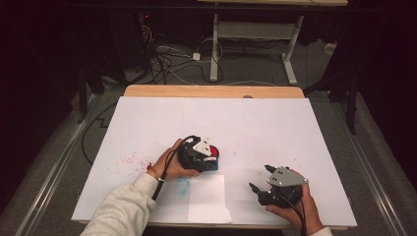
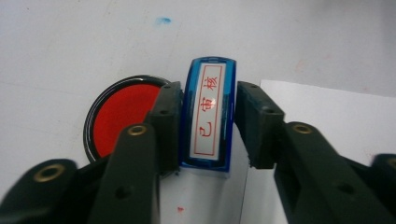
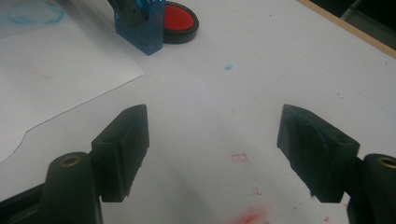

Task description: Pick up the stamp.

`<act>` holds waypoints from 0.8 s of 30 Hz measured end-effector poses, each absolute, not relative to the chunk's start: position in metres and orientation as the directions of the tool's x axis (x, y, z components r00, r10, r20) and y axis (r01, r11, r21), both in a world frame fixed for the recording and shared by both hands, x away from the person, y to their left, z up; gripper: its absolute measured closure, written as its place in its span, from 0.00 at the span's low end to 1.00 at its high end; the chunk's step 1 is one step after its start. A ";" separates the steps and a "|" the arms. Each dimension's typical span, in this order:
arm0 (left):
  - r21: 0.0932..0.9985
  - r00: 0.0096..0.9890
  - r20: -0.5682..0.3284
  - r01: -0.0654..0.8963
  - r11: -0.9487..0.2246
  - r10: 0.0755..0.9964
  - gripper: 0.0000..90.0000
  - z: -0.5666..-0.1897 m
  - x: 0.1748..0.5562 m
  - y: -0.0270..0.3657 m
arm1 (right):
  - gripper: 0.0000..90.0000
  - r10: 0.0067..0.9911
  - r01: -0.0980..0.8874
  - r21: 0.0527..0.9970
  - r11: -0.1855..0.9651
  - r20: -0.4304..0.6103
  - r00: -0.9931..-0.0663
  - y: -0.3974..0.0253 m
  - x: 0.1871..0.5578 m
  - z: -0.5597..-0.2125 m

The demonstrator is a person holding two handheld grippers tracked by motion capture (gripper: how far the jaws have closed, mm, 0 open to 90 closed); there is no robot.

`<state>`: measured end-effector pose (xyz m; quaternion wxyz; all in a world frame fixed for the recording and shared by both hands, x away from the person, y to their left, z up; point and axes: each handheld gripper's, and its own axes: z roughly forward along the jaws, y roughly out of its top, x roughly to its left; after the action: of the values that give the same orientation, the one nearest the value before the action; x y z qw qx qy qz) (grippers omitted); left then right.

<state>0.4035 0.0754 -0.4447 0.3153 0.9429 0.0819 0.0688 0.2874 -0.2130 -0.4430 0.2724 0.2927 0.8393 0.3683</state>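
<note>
The blue stamp [image 2: 206,122] has a white label on top with red Chinese writing in a red box (it looks like 已审核), and the left gripper [image 2: 208,125] has its two black jaws pressed on the stamp's sides. The stamp stands just beside the round red ink pad [image 2: 122,117], at the edge of the white paper sheet [image 2: 327,116], and the jaws hide part of the pad and the stamp's lower sides. Well away from the ink pad, the right gripper [image 3: 212,154] has its jaws wide apart over the white table [image 3: 261,70], above small red marks [image 3: 239,158] too faint to read.
</note>
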 end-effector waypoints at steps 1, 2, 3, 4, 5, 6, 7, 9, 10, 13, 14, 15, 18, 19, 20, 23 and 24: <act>0.613 0.979 0.069 0.112 -0.782 0.194 0.71 -0.445 0.404 0.076 | 0.28 0.692 0.291 0.778 0.557 -0.242 -0.680 -0.213 0.287 -0.443; 0.617 0.979 0.063 0.113 -0.779 0.192 0.72 -0.445 0.404 0.076 | 0.28 0.689 0.290 0.775 0.561 -0.244 -0.682 -0.213 0.288 -0.443; 0.618 0.980 0.060 0.113 -0.778 0.189 0.73 -0.445 0.403 0.076 | 0.28 0.689 0.291 0.774 0.561 -0.242 -0.684 -0.213 0.287 -0.443; 0.618 0.980 0.061 0.111 -0.778 0.189 0.74 -0.445 0.403 0.076 | 0.28 0.688 0.291 0.774 0.562 -0.243 -0.684 -0.213 0.287 -0.443; 0.619 0.980 0.062 0.112 -0.777 0.190 0.74 -0.445 0.403 0.076 | 0.28 0.688 0.291 0.773 0.563 -0.243 -0.684 -0.212 0.287 -0.444; 0.621 0.980 0.064 0.109 -0.776 0.189 0.75 -0.445 0.403 0.076 | 0.28 0.686 0.290 0.772 0.565 -0.244 -0.685 -0.212 0.287 -0.444; 0.622 0.980 0.066 0.108 -0.776 0.190 0.75 -0.445 0.402 0.076 | 0.28 0.686 0.290 0.772 0.565 -0.244 -0.685 -0.212 0.287 -0.444; 0.621 0.980 0.071 0.102 -0.777 0.186 0.76 -0.445 0.402 0.076 | 0.28 0.687 0.291 0.773 0.564 -0.243 -0.685 -0.212 0.287 -0.443; 0.623 0.979 0.073 0.103 -0.775 0.189 0.76 -0.445 0.401 0.076 | 0.28 0.687 0.291 0.773 0.564 -0.243 -0.685 -0.212 0.287 -0.443; 0.630 0.978 0.081 0.101 -0.770 0.194 0.76 -0.444 0.400 0.077 | 0.28 0.687 0.291 0.773 0.563 -0.242 -0.685 -0.212 0.287 -0.443; 0.635 0.978 0.081 0.099 -0.766 0.193 0.76 -0.443 0.399 0.078 | 0.28 0.686 0.290 0.774 0.563 -0.242 -0.686 -0.212 0.287 -0.443; 0.639 0.978 0.080 0.099 -0.763 0.194 0.76 -0.442 0.399 0.079 | 0.28 0.686 0.288 0.774 0.563 -0.244 -0.685 -0.213 0.287 -0.443; 0.663 0.975 0.080 0.103 -0.741 0.208 0.76 -0.437 0.396 0.083 | 0.28 0.691 0.287 0.779 0.557 -0.243 -0.680 -0.214 0.287 -0.442; 0.670 0.974 0.078 0.106 -0.735 0.212 0.76 -0.436 0.395 0.085 | 0.29 0.691 0.287 0.779 0.557 -0.244 -0.680 -0.214 0.286 -0.441; 0.673 0.973 0.079 0.107 -0.732 0.215 0.76 -0.435 0.394 0.086 | 0.29 0.691 0.287 0.779 0.557 -0.244 -0.680 -0.214 0.286 -0.441; 0.694 0.971 0.079 0.110 -0.711 0.227 0.76 -0.430 0.392 0.092 | 0.29 0.693 0.282 0.783 0.555 -0.247 -0.678 -0.215 0.286 -0.441; 0.701 0.968 0.081 0.113 -0.704 0.236 0.76 -0.428 0.392 0.095 | 0.28 0.697 0.280 0.786 0.551 -0.249 -0.673 -0.215 0.286 -0.440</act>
<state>0.3916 0.0947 -0.4280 0.3725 0.9195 0.0951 0.0825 0.2862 -0.2152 -0.4401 0.2795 0.2924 0.8350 0.3731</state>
